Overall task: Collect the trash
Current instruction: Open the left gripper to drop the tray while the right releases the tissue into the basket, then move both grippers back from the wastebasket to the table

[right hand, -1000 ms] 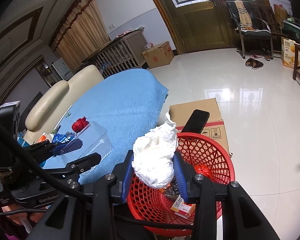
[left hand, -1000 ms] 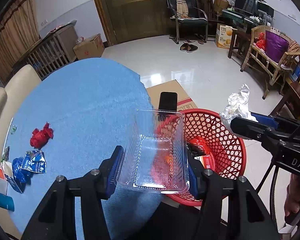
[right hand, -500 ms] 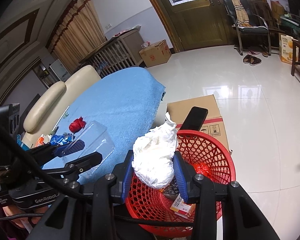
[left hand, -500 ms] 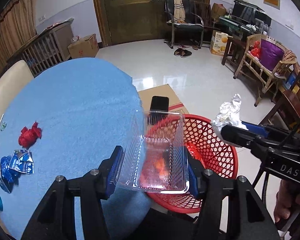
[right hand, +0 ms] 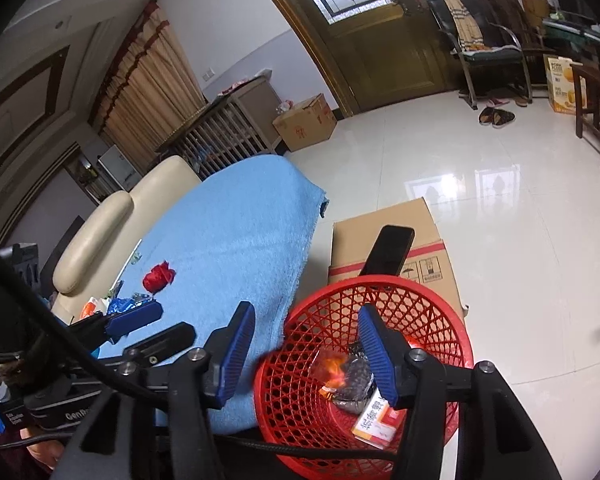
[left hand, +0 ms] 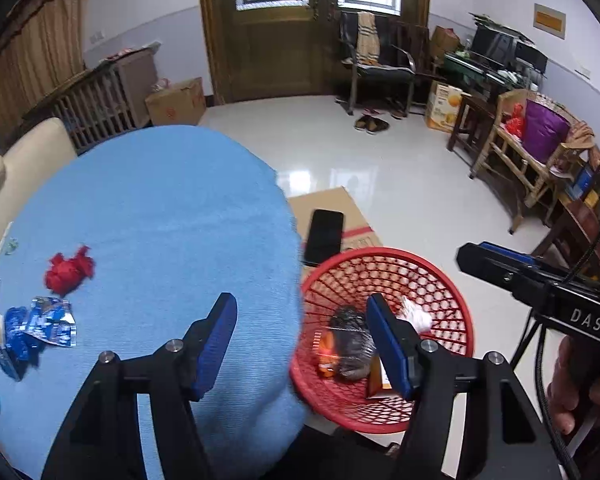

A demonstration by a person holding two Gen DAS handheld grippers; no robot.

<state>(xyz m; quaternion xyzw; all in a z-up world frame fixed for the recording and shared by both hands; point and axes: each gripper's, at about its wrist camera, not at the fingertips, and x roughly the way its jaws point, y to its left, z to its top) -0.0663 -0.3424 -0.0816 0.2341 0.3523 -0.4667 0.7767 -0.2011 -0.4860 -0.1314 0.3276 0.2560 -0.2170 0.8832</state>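
Red lattice plastic basket [right hand: 420, 312] w/ crinkly trash, both grippers empty

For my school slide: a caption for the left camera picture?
Open left gripper above a red basket of trash.

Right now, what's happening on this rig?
A person with two handheld grippers is clearing trash off a blue-covered table into a red basket beside it. Both the left gripper and right gripper are open and empty, poised at the basket, which holds several pieces. A red crumpled wrapper and blue foil wrappers remain on the table.
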